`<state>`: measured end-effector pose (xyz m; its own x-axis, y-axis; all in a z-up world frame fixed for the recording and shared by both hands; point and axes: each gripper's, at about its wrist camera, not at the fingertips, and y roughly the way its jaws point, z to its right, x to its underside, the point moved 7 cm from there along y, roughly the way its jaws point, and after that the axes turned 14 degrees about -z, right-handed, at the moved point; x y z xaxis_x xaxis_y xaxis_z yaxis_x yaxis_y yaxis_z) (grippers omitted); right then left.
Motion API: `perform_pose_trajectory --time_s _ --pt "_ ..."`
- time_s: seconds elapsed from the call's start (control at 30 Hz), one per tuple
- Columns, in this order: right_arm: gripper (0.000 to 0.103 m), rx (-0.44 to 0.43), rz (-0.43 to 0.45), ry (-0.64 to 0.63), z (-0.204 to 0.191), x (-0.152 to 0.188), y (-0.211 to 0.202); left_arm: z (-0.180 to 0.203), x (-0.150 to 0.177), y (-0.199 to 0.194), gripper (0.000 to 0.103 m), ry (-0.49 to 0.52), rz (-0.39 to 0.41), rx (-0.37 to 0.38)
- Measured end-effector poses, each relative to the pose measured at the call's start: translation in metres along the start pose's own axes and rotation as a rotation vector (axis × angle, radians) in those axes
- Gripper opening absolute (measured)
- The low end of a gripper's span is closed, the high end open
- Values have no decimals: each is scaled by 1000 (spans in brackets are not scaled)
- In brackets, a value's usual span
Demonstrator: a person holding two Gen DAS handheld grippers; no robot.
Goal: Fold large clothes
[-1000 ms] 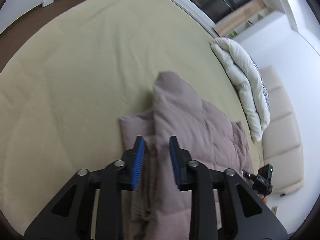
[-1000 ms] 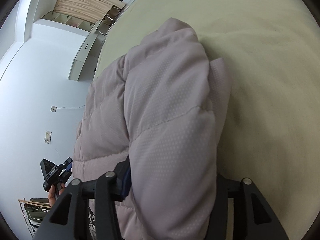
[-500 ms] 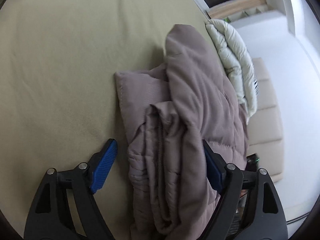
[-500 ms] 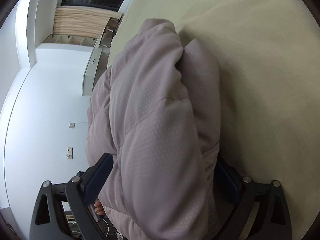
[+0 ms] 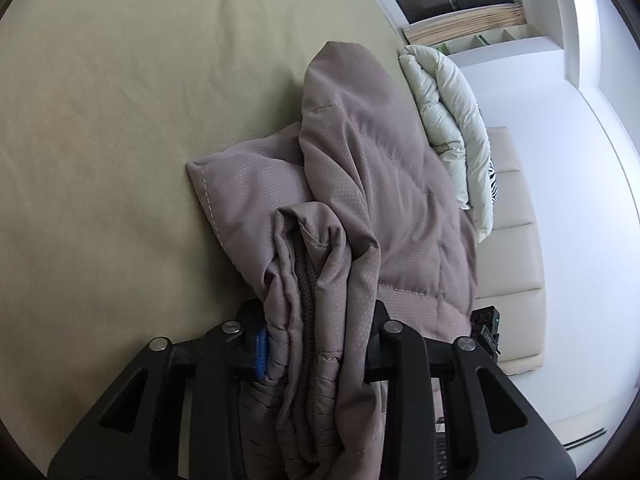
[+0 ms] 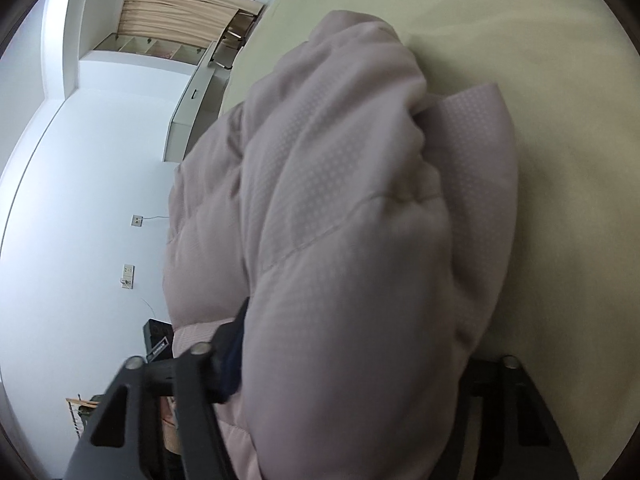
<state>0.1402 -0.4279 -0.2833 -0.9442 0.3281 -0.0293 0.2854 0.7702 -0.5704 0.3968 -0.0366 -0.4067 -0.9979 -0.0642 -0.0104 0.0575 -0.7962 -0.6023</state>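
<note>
A mauve quilted puffer jacket (image 5: pixel 360 152) lies bunched on the beige bed sheet (image 5: pixel 120 120). My left gripper (image 5: pixel 316 344) has its jaws closing, and the blue pad (image 5: pixel 262 354) presses a crumpled layered edge with a dark knit cuff that fills the gap. In the right wrist view the jacket (image 6: pixel 340 140) bulges as a thick padded fold over my right gripper (image 6: pixel 352 360). Its jaws are closing too, the left pad (image 6: pixel 234 356) pushed into the fabric and the right finger hidden under the fold.
A pale folded duvet (image 5: pixel 444 108) lies past the jacket at the bed's edge, beside a beige padded panel (image 5: pixel 516 248). The sheet (image 6: pixel 560 80) stretches wide on the far side. A white cabinet (image 6: pixel 192 112) and curtained shelves (image 6: pixel 176 8) stand by the wall.
Both grippers opened wide around the jacket, then closed on it. The left gripper sank lower and nearer to the bunched edge; the right one barely shifted.
</note>
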Motion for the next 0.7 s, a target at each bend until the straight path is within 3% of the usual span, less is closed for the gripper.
perform_pose_trajectory --time_s 0.1,0.4,0.53,0.57,0.6,0.7 --pt "44 7 15 -25 -15 13 -14 19 12 -14 26 24 10 22" --pt "41 -28 -3 -72 -51 71 -38 66 63 -50 26 69 29 42" --pt "41 3 -10 -44 -21 78 -27 46 56 -29 28 33 1 -53" --pt "46 9 -9 -15 -7 76 -21 29 50 -15 29 -6 -9 -67" --pt "54 -24 -5 38 14 74 -13 16 45 -2 33 -50 -13 -45" --pt "55 -72 55 64 32 74 -8 3 36 18 37 -64 -3 -19"
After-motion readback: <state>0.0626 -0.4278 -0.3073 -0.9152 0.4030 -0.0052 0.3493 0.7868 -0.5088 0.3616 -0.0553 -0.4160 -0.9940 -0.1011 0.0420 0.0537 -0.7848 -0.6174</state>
